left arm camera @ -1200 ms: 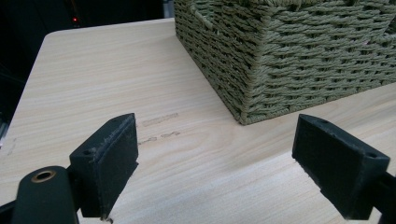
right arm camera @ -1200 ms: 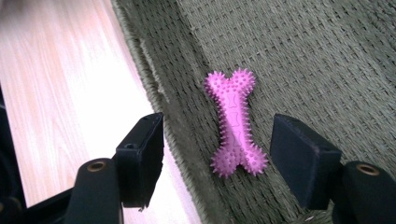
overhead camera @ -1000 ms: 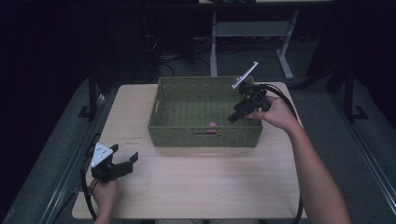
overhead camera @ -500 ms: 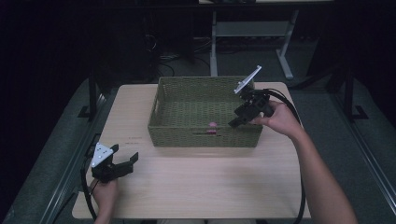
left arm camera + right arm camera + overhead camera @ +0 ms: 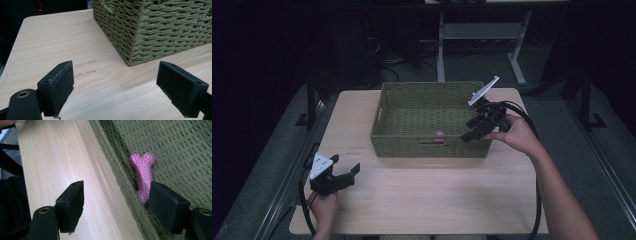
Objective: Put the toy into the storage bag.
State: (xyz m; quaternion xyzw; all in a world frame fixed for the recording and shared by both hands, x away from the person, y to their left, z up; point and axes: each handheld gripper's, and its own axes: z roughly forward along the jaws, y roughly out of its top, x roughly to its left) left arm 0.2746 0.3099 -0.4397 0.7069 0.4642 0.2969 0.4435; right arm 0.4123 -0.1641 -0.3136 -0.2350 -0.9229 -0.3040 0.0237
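We see a pink spiked bone-shaped toy point(image 5: 143, 176) lying on the floor of the green woven basket point(image 5: 384, 107), right against the basket's near wall; in the high view the pink toy point(image 5: 439, 135) sits toward 6 o'clock of the basket's inside, a little right of centre. In the right gripper view it points toward 12 o'clock, its forked end uppermost.

The right gripper point(image 5: 469, 134) hangs at about 3 o'clock from the toy, over the basket's near right corner. Its jaws stand apart and have just been opening; they straddle the near wall, one inside just beside the toy's lower end, the other out over the table point(image 5: 432, 200). We cannot tell whether the inner pad touches the toy, but nothing is clamped. A hand point(image 5: 517, 135) holds this gripper from the 3 o'clock side.

The left gripper point(image 5: 347, 176) rests low over the table at about 8 o'clock from the basket, well apart from it, with its jaws wide apart and bare wood between them. Its own view looks toward the basket's near left corner.
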